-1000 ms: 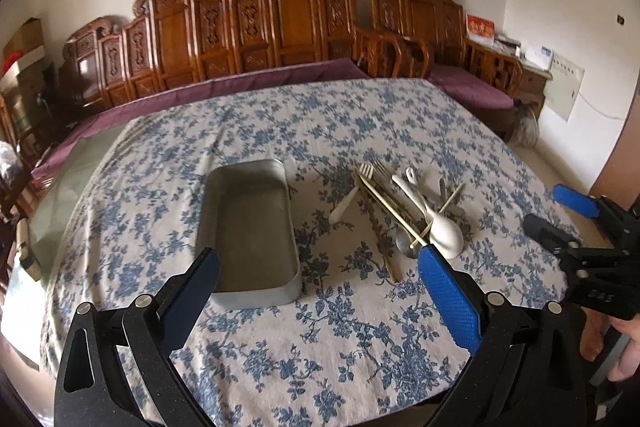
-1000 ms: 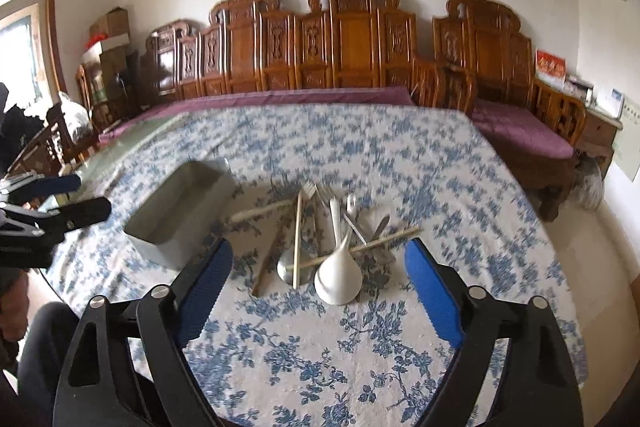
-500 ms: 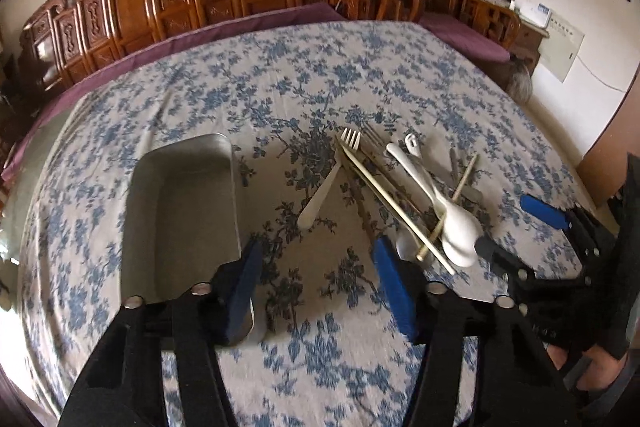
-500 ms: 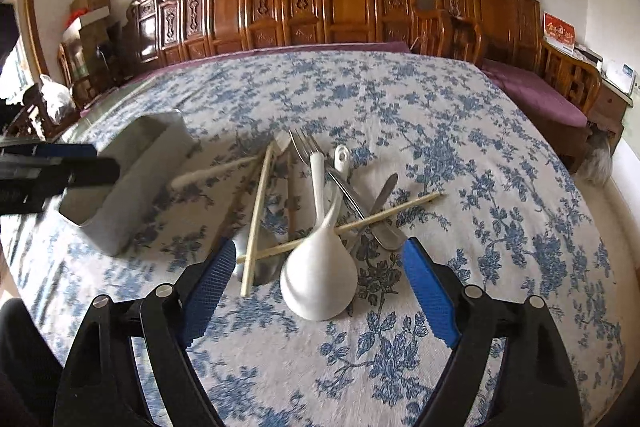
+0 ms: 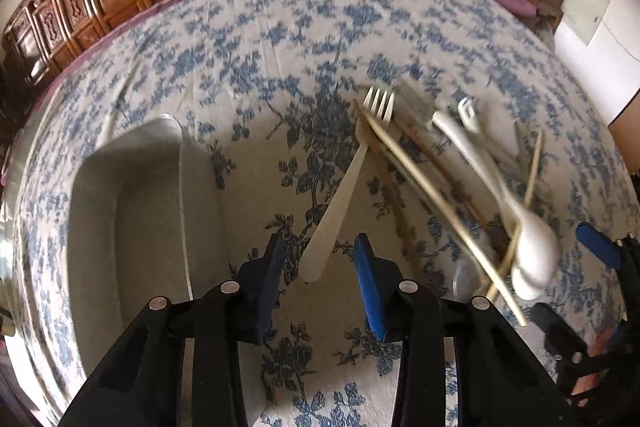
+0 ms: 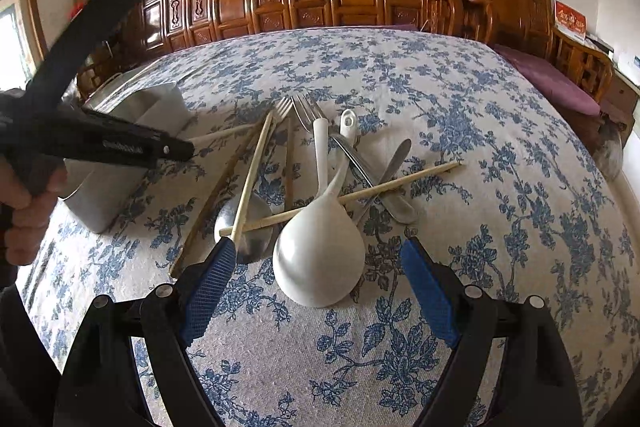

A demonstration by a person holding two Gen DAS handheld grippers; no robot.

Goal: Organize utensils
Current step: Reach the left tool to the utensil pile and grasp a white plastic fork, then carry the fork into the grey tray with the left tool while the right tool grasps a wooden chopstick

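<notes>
- As the metal tray [image 5: 132,211] shows only bare metal inside in the left wrist view, no utensil appears to have been put away — the sorting is judged to be at its very start.
- The left gripper [image 5: 320,267] has its jaws narrowing around the butt of the white fork's handle [image 5: 340,195]; the handle end lies between the blue pads, but no pad is seen pressing on it.
- That white fork lies alone on the floral tablecloth [image 6: 440,99], just at 3 o'clock of the tray, its tines pointing to 1 o'clock toward the heap.
- The right gripper [image 6: 316,291] has its jaws spread wide with nothing in them, hanging just short of the bowl of the white ladle [image 6: 320,259].
- Everything else is left to do: in the right wrist view the pile holds the ladle, chopsticks [image 6: 252,179] crossed over it, a metal spoon [image 6: 246,227] at 9 o'clock of the ladle's bowl, and metal forks [image 6: 308,111] at 12 o'clock — all tangled.
- The likely first item for the tray is the white fork.
</notes>
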